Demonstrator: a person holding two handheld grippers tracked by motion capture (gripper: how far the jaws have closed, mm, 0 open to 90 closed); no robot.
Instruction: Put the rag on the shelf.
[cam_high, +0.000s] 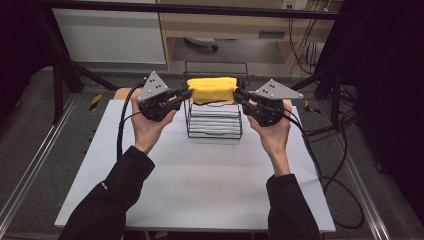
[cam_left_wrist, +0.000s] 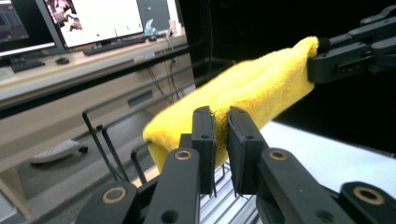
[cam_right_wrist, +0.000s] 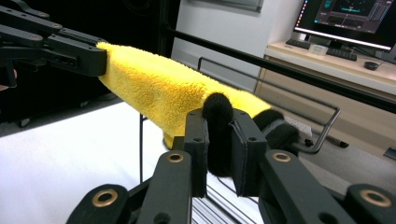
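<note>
A folded yellow towel (cam_high: 212, 89) hangs stretched between my two grippers, just above a black wire rack (cam_high: 215, 131) at the far middle of the white table (cam_high: 200, 175). My left gripper (cam_high: 189, 93) is shut on the towel's left end; in the left gripper view its jaws (cam_left_wrist: 222, 122) pinch the yellow cloth (cam_left_wrist: 247, 88). My right gripper (cam_high: 236, 93) is shut on the right end. In the right gripper view a black fuzzy edge of the towel (cam_right_wrist: 159, 88) sits pinched between its jaws (cam_right_wrist: 218, 122). Each gripper view shows the other gripper at the towel's far end (cam_left_wrist: 322, 60) (cam_right_wrist: 93, 56).
White slats lie inside the rack, under the towel. Black cables (cam_high: 320, 165) trail over the table's right edge and one runs down the left. Black frame posts stand at the back corners. A desk with monitors (cam_right_wrist: 350, 14) lies beyond the table.
</note>
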